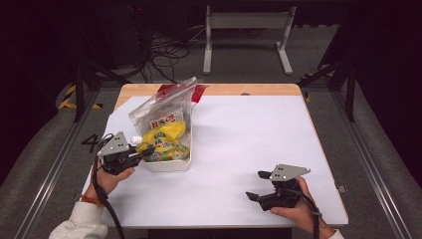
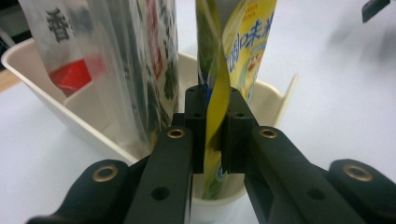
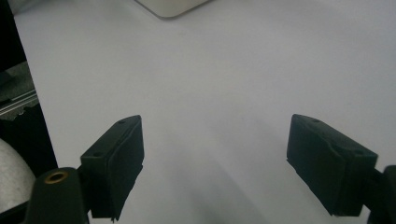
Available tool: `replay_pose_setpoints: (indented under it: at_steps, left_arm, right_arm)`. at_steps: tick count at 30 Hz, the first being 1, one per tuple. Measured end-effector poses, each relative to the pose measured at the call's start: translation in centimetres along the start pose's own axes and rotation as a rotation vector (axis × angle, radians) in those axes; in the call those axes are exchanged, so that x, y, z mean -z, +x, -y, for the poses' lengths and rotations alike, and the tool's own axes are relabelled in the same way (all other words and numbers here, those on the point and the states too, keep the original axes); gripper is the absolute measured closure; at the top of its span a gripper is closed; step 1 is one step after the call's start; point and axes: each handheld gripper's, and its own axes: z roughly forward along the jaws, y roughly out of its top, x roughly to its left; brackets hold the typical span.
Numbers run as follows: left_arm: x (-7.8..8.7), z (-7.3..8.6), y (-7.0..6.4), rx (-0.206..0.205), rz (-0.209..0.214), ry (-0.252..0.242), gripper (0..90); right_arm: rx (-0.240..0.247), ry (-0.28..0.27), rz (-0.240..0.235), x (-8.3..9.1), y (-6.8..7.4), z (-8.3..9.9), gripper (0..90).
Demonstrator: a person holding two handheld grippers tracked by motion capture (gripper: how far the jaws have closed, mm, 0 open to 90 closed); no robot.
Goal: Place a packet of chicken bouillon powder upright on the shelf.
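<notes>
White surface [image 1: 239,149], snack packets standing in a cream bin [image 1: 169,164].
Left tool [image 2: 213,135] is clamped on the yellow snack packet's [image 2: 243,42] edge inside the bin; right tool [image 3: 215,163] rests wide open, empty. Best moved straight and slowly, clear of the zip bag [image 1: 164,107].

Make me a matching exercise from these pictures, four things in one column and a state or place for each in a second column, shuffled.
1. left gripper
2. right gripper
3. yellow packet
4. clear bag

a. open above the bare white table
b. upright at the far end of the white tub
c. shut on a packet's edge
d. pinched, in the tub's near end

Pairs: 1-c, 2-a, 3-d, 4-b
</notes>
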Motion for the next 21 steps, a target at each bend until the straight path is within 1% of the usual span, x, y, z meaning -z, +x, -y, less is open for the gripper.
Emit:
replay_pose_setpoints:
  at_steps: [1, 2, 7, 9, 10, 15, 16, 19, 20, 21]
  left_arm:
    - [0.02, 0.02, -0.14, -0.008, -0.008, 0.003, 83.4]
    - [0.02, 0.02, -0.14, -0.008, -0.008, 0.003, 83.3]
    - [-0.08, 0.41, -0.28, 0.009, -0.023, -0.009, 83.1]
    - [-0.10, 0.33, -0.44, -0.006, -0.037, -0.001, 83.0]
    - [-0.13, 0.34, -0.53, -0.007, -0.043, -0.001, 82.9]
    - [-0.11, 0.45, -0.40, 0.000, -0.036, -0.007, 82.7]
    - [-0.10, 0.42, -0.41, -0.004, -0.040, -0.007, 82.6]
    - [0.17, 0.37, -0.16, 0.001, -0.048, -0.001, 82.3]
    - [0.26, 0.38, -0.02, 0.011, -0.051, -0.005, 82.2]
    - [0.26, 0.39, 0.12, 0.013, -0.045, -0.008, 82.2]
  right_arm:
    - [0.011, 0.000, -0.001, -0.07, 0.10, -0.10, 19.3]
    - [0.011, 0.000, -0.001, -0.07, 0.10, -0.10, 19.3]
    - [0.008, -0.001, -0.004, -0.19, 0.05, -0.19, 19.3]
    - [0.011, -0.001, -0.005, -0.21, 0.04, -0.24, 19.3]
    - [0.019, 0.001, -0.005, -0.22, 0.09, -0.28, 19.4]
    - [0.034, 0.001, -0.007, -0.30, 0.32, -0.44, 19.3]
    - [0.037, 0.003, -0.006, -0.31, 0.36, -0.46, 19.2]
    - [0.037, 0.003, -0.007, -0.30, 0.32, -0.42, 19.1]
    - [0.036, 0.004, -0.007, -0.31, 0.30, -0.41, 19.1]
    - [0.034, 0.005, -0.007, -0.32, 0.29, -0.39, 19.1]
